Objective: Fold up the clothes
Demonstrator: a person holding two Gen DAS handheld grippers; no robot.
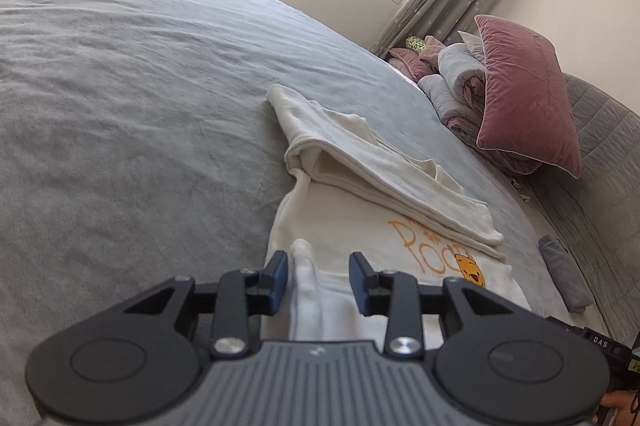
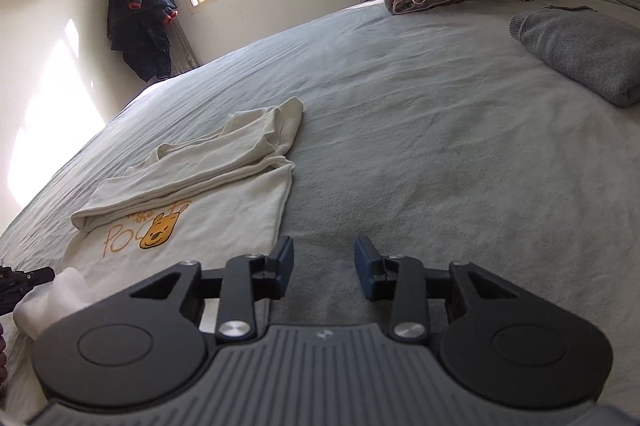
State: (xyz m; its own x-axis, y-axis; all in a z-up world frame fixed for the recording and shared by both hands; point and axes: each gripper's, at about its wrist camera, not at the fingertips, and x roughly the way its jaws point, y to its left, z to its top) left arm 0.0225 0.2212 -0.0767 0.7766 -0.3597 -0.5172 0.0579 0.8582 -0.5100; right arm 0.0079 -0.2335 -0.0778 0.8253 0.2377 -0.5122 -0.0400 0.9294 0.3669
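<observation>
A cream shirt [image 1: 348,226] with a yellow bear print lies on the grey bed [image 1: 120,86], its upper part folded over in a long band [image 1: 360,162]. My left gripper [image 1: 319,276] stands open at the shirt's near edge. A raised white fold of the cloth [image 1: 306,274] sits between its blue pads without being pressed. In the right wrist view the shirt [image 2: 192,210] lies to the left. My right gripper [image 2: 325,268] is open over bare grey sheet just past the shirt's right edge, with nothing between its fingers.
A folded grey garment [image 2: 580,54] lies at the right of the bed. A pink pillow [image 1: 528,94] rests on rolled bedding by the headboard. Dark clothes [image 2: 140,22] hang in the corner by the window. Wide grey sheet spreads beyond the shirt.
</observation>
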